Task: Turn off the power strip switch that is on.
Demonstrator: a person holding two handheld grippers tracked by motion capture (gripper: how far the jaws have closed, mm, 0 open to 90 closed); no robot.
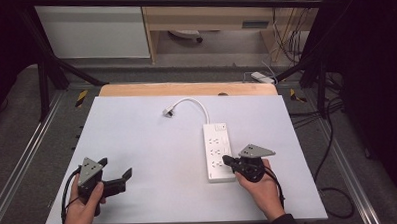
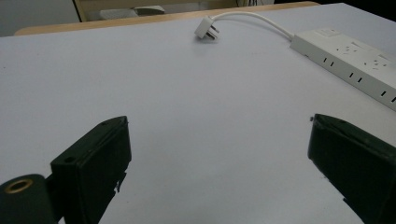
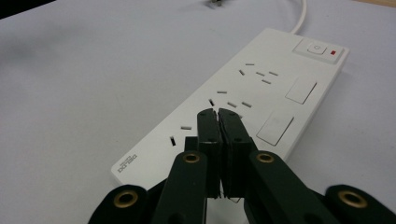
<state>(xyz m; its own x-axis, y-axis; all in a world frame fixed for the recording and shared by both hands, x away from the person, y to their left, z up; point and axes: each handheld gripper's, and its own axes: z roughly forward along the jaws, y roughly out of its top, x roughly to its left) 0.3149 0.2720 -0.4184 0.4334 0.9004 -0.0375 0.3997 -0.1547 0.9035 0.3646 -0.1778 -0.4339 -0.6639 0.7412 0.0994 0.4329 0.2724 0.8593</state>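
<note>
A white power strip [image 1: 217, 150] lies lengthwise right of the table's middle, its white cord curving to a plug [image 1: 168, 112] farther back. My right gripper [image 1: 228, 160] is shut with nothing between its jaws, its tips over the strip's near end. The right gripper view has the strip [image 3: 261, 100] running away, with a switch and red light at its far end, and the closed right gripper [image 3: 218, 113] above the sockets. My left gripper [image 1: 117, 169] rests at the front left, open and empty. In the left gripper view its jaws stand wide apart, with the plug [image 2: 205, 29] and strip [image 2: 348, 58] beyond.
A pale sheet [image 1: 137, 144] covers the table, with a wooden edge [image 1: 185, 88] at the back. Black frame bars and loose cables stand around the table. A white adapter [image 1: 263, 77] lies on the floor behind.
</note>
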